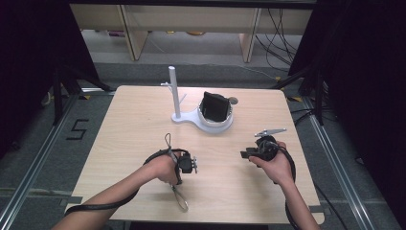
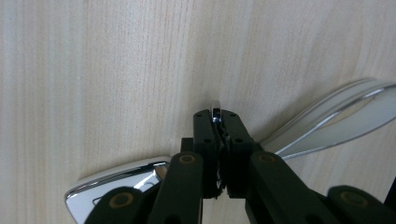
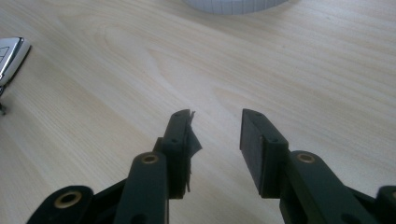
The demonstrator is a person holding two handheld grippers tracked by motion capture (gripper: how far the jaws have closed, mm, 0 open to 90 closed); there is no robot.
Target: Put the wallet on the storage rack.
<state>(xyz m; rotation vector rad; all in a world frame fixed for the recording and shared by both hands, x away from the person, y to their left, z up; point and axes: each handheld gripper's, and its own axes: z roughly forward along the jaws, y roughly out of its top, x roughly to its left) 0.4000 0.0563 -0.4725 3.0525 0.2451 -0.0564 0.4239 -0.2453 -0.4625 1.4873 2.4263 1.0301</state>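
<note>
A thin chrome utensil with wire-loop ends (image 1: 182,201) lies on the wooden table (image 1: 134,120) near its front left. My left gripper (image 1: 179,175) points down at it and is shut on a narrow chrome edge (image 2: 215,109). In the left gripper view, shiny chrome arms spread out to the right (image 2: 327,126) and to the lower left (image 2: 116,179) of the jaws. My right gripper (image 1: 246,154) is held at the front right and points left. Its jaws (image 3: 217,119) stand open above bare wood with nothing between them.
A white stand with an upright pole (image 1: 173,91) and a round white base (image 1: 215,125) is at the table's back middle; a black object (image 1: 214,106) sits in the base. The base's rim (image 3: 233,4) lies ahead of my right gripper. A silver piece (image 3: 9,53) shows at that view's left edge.
</note>
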